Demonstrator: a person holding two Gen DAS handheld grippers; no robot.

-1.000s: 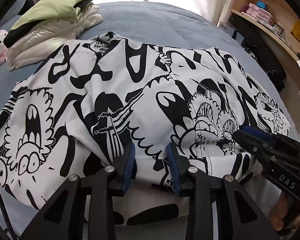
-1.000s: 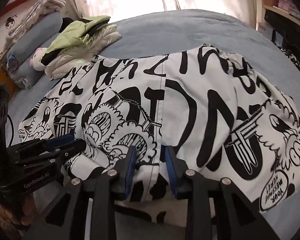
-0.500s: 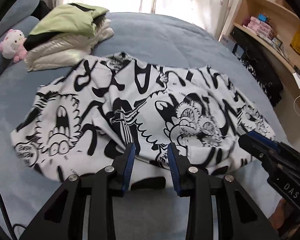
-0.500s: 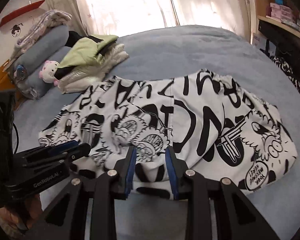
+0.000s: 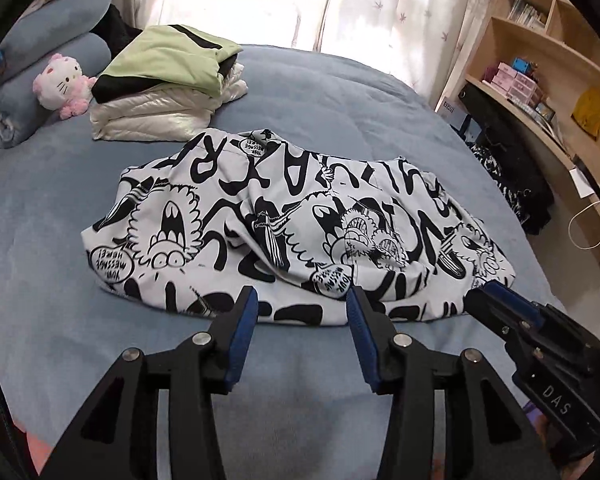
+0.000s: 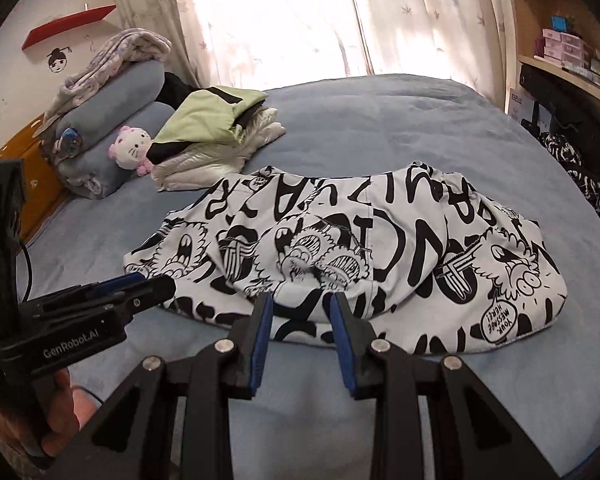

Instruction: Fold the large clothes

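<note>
**Both grippers held above the folded printed garment, nothing between the jaws**

Nearest in the left wrist view, the left gripper is seen with its blue-padded fingers well parted and the jaws opening; only blue bedding is seen in the gap, and no cloth is pinched. Its tips are held over the near hem of the garment without touching it. The right gripper is seen with a narrower gap between its pads; the pads are not pressed on anything, so it is released as well, and the garment's near hem is seen just beyond the tips. In each view the other gripper is visible at the side, near the garment's near edge.

The black-and-white printed garment is laid folded into a wide, rumpled band across the middle of the bed, its near hem towards the near edge of the bed and its far fold towards the window side.

Farther on, towards the far left corner of the bed, a stack of folded clothes with a green piece on top is set, just apart from the garment. Beside it a pink-and-white plush toy is leaned against rolled blue bedding. Curtains are hung behind the bed, and wooden shelves are seen at the right.
</note>
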